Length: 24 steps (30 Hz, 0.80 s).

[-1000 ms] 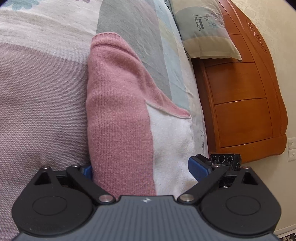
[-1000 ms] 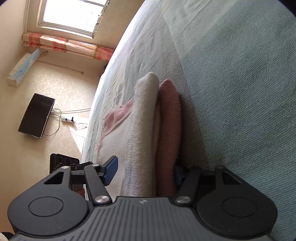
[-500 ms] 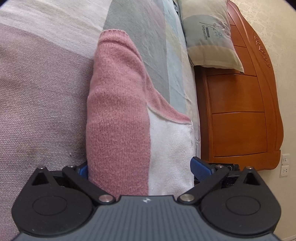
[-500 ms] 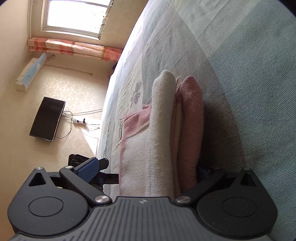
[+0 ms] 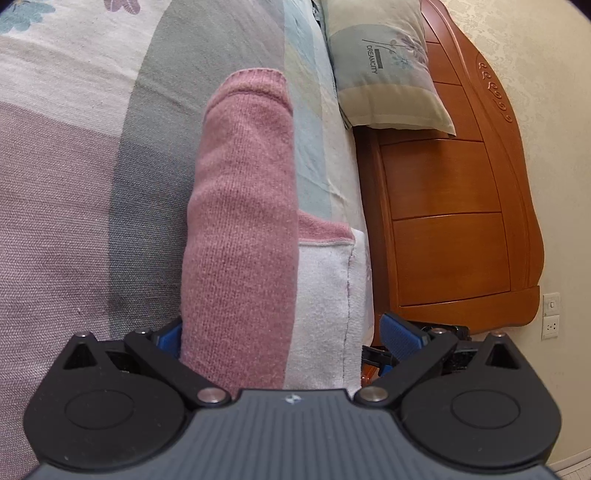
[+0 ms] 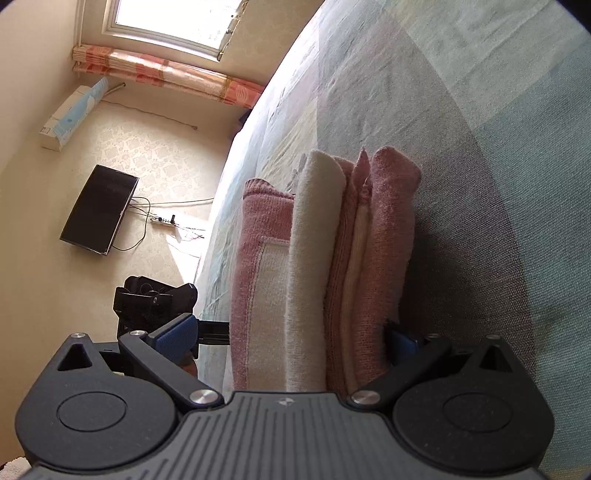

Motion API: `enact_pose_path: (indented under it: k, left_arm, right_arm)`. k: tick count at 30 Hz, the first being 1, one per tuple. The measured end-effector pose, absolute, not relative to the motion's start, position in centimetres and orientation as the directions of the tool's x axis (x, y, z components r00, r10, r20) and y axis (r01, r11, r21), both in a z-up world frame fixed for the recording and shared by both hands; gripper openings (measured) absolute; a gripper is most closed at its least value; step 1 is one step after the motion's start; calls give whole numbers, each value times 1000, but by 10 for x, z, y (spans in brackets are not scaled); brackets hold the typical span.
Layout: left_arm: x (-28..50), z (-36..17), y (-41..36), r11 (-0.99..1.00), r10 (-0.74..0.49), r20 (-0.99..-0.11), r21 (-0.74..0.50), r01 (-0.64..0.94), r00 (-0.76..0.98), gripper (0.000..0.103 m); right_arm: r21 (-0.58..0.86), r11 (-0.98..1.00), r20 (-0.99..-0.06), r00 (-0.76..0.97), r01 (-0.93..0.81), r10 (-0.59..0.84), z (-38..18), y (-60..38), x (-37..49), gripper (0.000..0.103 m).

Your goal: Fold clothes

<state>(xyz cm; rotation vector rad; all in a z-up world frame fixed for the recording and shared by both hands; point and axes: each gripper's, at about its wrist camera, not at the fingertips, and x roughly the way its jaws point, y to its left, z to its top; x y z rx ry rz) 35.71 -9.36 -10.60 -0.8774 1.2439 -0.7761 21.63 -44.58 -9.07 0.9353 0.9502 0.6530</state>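
A folded pink and white knitted garment lies on the patchwork bedspread. My left gripper straddles one end of it and is open: the left pad sits against the pink side and the right pad stands apart from the white layer. From the opposite end the garment shows as a stack of pink and cream layers. My right gripper is open wide around it, its left fingertip well off the cloth.
A pillow leans on the wooden headboard, with a wall socket beside it. Past the bed's edge are a black screen, a power strip, an air conditioner and a window.
My right gripper's jaws have spread and let go of the stack, whose layers have loosened; that hand has lifted a little. The left gripper has barely moved.
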Motion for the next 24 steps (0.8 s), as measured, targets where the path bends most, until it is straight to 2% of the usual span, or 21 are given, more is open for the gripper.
enact_pose_path:
  k: [8,14,20,24]
  left_arm:
    - [342,-140,-73,508,-855,-503,-861,5,124,101]
    - [350,-139,-80,502,-856,-499,-865,-16,131,101]
    - [337,-130,-62,428,-893,-425,-904,-10,151,101]
    - [332,-119,-62,410,-902,-404,-912,12,156,101]
  right_arm:
    - [900,433,-408,441,49,799,-138,-459,204,103]
    - [914,404,-371,454,27,810,-140,-457,205,103]
    - [936,352,-307,473,-7,826,-129,-460,201,103]
    - [931,363,-312,469,-22,827,-121,-459,202,103]
